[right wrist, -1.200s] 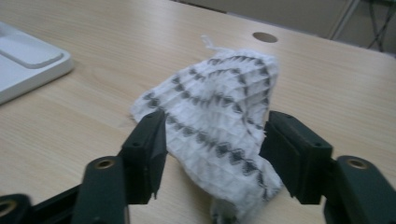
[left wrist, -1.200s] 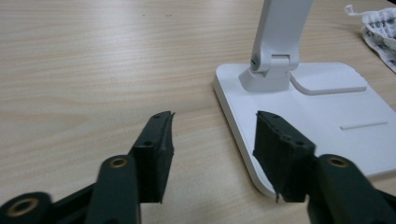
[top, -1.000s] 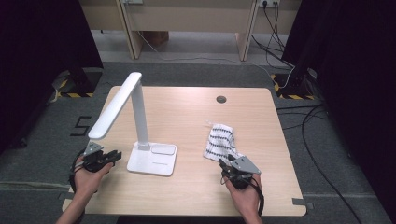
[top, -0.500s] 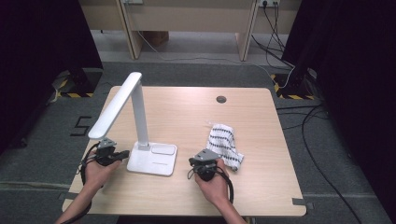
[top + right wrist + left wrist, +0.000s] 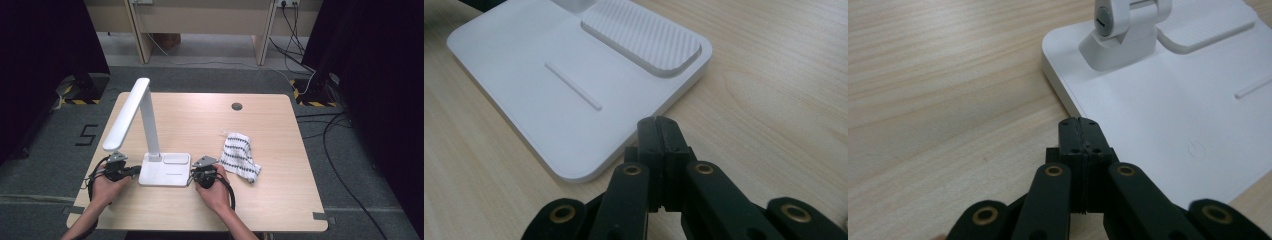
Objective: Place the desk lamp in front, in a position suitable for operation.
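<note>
A white desk lamp stands on the wooden table (image 5: 210, 125), its flat base (image 5: 165, 171) near the front left and its long head (image 5: 125, 119) leaning left. My left gripper (image 5: 135, 171) lies at the base's left edge, shut with nothing in it. In the left gripper view its joined tips (image 5: 1080, 122) meet the rim of the base (image 5: 1158, 100) below the arm's hinge. My right gripper (image 5: 193, 175) is at the base's right edge, also shut and empty. Its tips (image 5: 657, 121) sit against the side of the base (image 5: 549, 85), near the ribbed pad (image 5: 644, 40).
A white cloth with dark stripes (image 5: 239, 156) lies crumpled just right of my right hand. A round cable hole (image 5: 237, 106) sits near the table's far edge. Beyond the table are grey floor, cables and dark curtains at both sides.
My right hand has travelled left, from beside the striped cloth to the right edge of the lamp base. The left hand has edged slightly toward the base.
</note>
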Demonstrator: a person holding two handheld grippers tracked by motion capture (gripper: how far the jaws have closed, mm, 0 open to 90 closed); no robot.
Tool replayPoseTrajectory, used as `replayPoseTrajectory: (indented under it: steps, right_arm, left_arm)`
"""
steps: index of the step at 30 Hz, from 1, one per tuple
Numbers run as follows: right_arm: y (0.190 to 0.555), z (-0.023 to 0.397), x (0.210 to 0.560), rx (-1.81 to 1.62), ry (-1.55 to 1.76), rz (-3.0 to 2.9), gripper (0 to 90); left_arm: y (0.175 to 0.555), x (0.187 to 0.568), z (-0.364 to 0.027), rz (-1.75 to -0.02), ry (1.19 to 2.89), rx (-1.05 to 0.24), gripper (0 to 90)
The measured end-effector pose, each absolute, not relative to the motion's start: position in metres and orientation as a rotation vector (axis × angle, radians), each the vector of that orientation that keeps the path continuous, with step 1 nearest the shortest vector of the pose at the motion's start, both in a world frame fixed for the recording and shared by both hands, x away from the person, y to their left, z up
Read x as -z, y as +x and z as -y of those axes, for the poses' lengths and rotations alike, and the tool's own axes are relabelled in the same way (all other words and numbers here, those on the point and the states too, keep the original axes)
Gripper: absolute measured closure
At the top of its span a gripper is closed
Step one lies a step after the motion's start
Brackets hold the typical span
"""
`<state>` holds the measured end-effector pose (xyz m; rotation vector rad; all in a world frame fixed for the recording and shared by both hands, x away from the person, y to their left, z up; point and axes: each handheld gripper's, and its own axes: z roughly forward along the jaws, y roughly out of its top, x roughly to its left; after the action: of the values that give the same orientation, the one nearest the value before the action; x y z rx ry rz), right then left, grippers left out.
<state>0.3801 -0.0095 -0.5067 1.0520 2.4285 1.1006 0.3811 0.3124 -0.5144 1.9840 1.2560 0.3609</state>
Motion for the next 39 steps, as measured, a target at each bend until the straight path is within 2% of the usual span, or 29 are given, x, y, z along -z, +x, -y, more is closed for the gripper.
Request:
replayPoseTrajectory:
  steps: [10,17,24,27,31,35,39]
  right_arm:
    - [0.394,0.02,0.504,-1.052,1.086,-2.38,90.0]
    - [0.398,0.035,0.494,-1.052,1.119,-2.323,90.0]
    - [0.39,0.038,0.491,-1.055,1.122,-2.337,90.0]
    - [0.384,0.031,0.493,-1.054,1.114,-2.371,90.0]
    - [0.377,0.018,0.495,-1.055,1.084,-2.43,90.0]
    - [0.375,0.012,0.497,-1.045,1.079,-2.465,90.0]
    - [0.373,0.006,0.499,-1.029,1.045,-2.5,90.0]
  left_arm:
    - [0.37,0.513,-0.29,-1.175,2.044,-0.344,89.5]
    - [0.365,0.511,-0.273,-1.056,2.091,-0.271,89.2]
    - [0.398,0.497,-0.294,-1.226,1.944,-0.404,88.1]
    - [0.415,0.499,-0.294,-1.243,1.933,-0.419,83.9]
    - [0.431,0.502,-0.289,-1.242,1.948,-0.401,88.1]
    - [0.439,0.509,-0.287,-1.231,1.947,-0.321,88.3]
    - [0.44,0.515,-0.287,-1.219,1.973,-0.309,89.6]
